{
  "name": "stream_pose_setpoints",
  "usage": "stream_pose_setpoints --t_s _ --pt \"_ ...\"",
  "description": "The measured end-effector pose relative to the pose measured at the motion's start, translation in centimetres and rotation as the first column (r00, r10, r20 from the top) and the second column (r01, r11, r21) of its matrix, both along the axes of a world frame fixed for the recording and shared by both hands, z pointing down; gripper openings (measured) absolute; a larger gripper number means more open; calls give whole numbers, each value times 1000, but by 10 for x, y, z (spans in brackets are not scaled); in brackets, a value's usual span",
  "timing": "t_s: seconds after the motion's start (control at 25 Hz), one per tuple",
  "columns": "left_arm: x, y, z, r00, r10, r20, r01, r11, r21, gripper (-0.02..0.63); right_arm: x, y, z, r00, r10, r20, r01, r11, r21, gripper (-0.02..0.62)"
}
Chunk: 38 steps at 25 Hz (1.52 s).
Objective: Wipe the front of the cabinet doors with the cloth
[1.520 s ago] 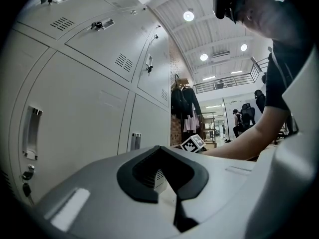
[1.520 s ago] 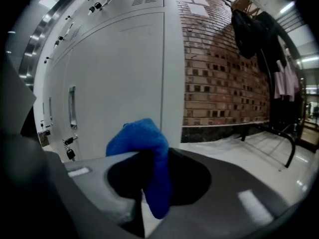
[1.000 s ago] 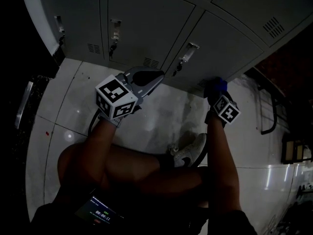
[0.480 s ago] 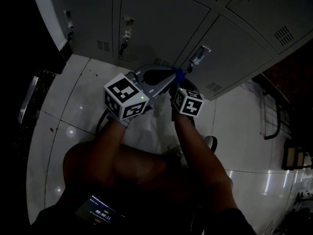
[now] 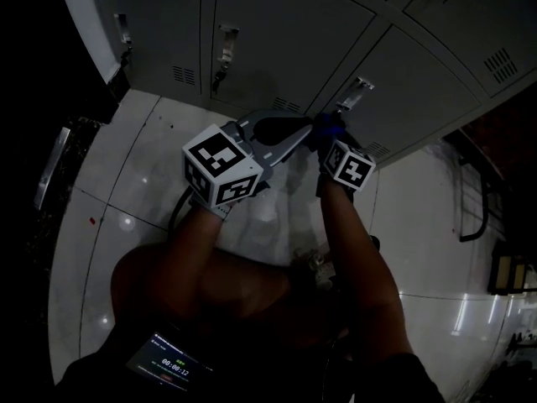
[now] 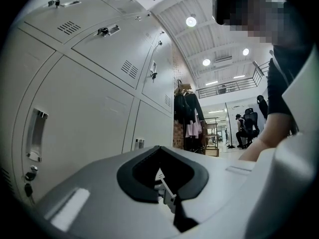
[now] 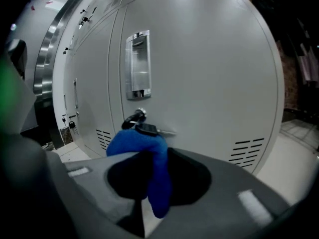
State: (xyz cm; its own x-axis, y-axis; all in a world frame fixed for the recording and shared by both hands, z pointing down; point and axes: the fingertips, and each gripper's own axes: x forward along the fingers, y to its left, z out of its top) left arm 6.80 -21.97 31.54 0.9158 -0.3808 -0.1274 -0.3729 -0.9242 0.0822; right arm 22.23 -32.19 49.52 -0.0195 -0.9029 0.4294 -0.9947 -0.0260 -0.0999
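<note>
Grey cabinet doors run across the top of the head view, low above the floor. A blue cloth is bunched between the jaws of my right gripper, which is shut on it. The cloth sits against a door just below its recessed handle, touching the lock with a key in it. My left gripper hovers just left of the right gripper, near the doors' bottom edge. In the left gripper view its jaws meet with nothing between them, facing a door.
Glossy white floor tiles lie under the cabinet. Vent slots mark the door's lower corner. My bent knee and a timer screen fill the bottom. A dark rack stands right. A clothes rack and a seated person are far off.
My right gripper carried the cloth left from the right-hand door's lower corner, then slightly up and right to the lock. The left gripper barely shifted.
</note>
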Motion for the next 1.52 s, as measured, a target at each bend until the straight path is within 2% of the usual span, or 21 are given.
stream_pose_setpoints --t_s 0.4,0.64,0.8,0.96,1.12,1.28,1.4,1.52 --pt "3 1 6 1000 1 27 -1 1000 1 0 94 29 9 989 149 -15 -149 988 -27 78" --pt "4 1 7 999 3 35 -3 1000 1 2 175 54 3 954 294 -57 -295 955 -11 78" --pt "5 1 9 999 4 42 -4 1000 0 0 213 63 -6 936 322 -144 -323 946 16 78" --pt "5 1 10 999 7 46 -7 1000 1 0 229 75 -10 931 343 -128 -345 939 4 78" --pt "5 1 10 998 7 59 -7 1000 13 0 208 77 -44 962 263 -72 -258 963 74 78" --pt "4 5 9 996 3 87 -5 1000 26 1 153 78 -104 992 123 6 -122 975 186 78" --pt "1 11 0 996 0 94 -5 999 51 0 108 88 -155 1000 -1 -26 8 958 286 78" --pt "-3 17 -7 995 0 103 -8 997 77 1 56 106 -188 985 -150 -85 170 922 347 78"
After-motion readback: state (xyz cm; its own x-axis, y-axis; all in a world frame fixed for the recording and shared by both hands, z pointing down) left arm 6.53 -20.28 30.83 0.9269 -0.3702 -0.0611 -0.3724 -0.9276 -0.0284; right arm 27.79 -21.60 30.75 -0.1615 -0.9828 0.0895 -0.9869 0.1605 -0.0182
